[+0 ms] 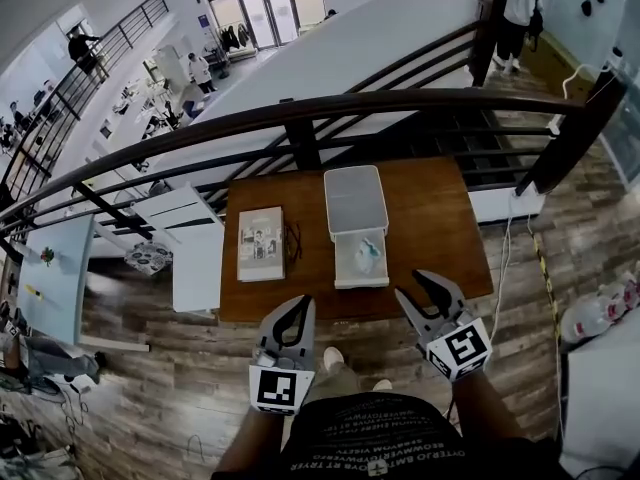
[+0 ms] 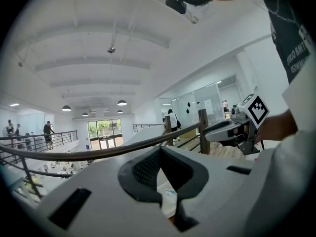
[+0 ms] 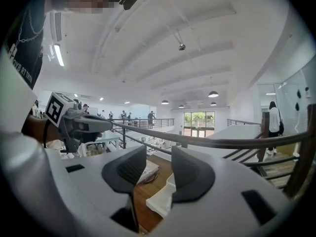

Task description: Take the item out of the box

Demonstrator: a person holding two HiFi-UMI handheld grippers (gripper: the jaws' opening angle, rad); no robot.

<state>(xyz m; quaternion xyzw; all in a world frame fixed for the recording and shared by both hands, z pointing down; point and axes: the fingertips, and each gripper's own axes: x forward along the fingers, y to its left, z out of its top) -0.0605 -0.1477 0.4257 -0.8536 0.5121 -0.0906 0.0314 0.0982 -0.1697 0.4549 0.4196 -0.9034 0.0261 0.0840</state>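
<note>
A white box (image 1: 355, 200) stands on the brown table (image 1: 440, 238), its drawer (image 1: 343, 276) pulled out toward me. Inside the drawer lies a small pale bluish item (image 1: 366, 256). Both grippers hover at the table's near edge, short of the drawer. My left gripper (image 1: 303, 303) is left of it with its jaws together and nothing held. My right gripper (image 1: 422, 284) is to the drawer's right, jaws apart and empty. The right gripper view looks past the open right gripper (image 3: 159, 149) to the drawer's white corner (image 3: 160, 199). The left gripper (image 2: 160, 149) is shut in its own view.
A book (image 1: 261, 243) and a pair of glasses (image 1: 293, 243) lie on the table left of the box. A dark handrail (image 1: 300, 113) runs behind the table, with an open drop to a lower floor beyond. White furniture (image 1: 190, 248) stands to the table's left.
</note>
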